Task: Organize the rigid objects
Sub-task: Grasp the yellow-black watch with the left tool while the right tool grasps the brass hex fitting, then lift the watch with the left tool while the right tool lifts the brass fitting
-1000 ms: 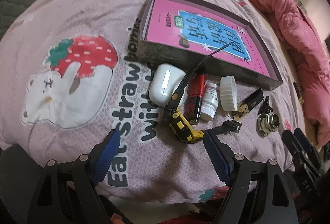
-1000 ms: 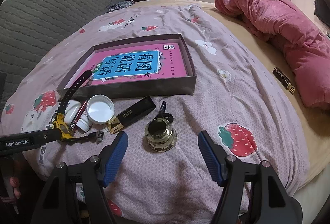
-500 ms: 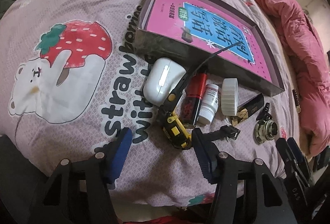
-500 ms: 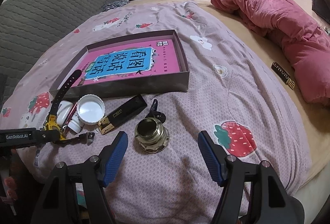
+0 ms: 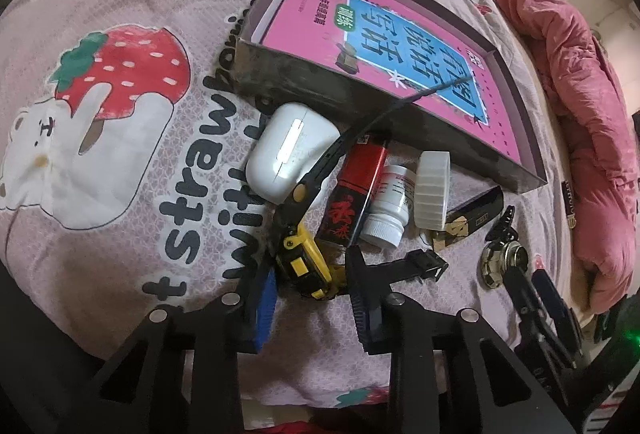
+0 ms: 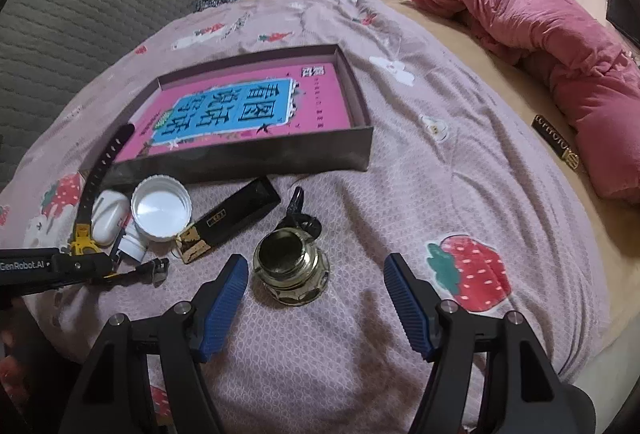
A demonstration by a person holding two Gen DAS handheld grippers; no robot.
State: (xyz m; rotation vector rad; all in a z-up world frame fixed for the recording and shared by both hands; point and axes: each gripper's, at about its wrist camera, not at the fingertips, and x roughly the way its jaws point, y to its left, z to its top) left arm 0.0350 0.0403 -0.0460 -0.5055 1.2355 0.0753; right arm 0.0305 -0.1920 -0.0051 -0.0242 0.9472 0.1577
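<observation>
A yellow and black watch (image 5: 308,268) lies on the strawberry bedspread, its strap propped against the dark tray box (image 5: 360,102). My left gripper (image 5: 310,294) straddles the watch body with jaws closing; the pads sit close beside it, and I see no firm press. Beside the watch lie a white earbud case (image 5: 288,150), a red lighter (image 5: 356,190), a white bottle (image 5: 388,206), a white cap (image 5: 432,190) and a black and gold box (image 5: 472,218). My right gripper (image 6: 316,298) is open over the bedspread, with a brass round fitting (image 6: 290,270) just ahead of its left finger.
A pink book (image 6: 248,110) fills the tray box. A black clip (image 6: 296,204) lies behind the brass fitting. A rolled pink quilt (image 6: 540,26) lies at the right, a small black and gold item (image 6: 556,148) near it, and a grey padded surface (image 6: 80,2) at the left.
My left gripper has come down and forward over the watch, and its jaws have narrowed from wide open to flank the watch body. The right gripper has lowered towards the brass fitting.
</observation>
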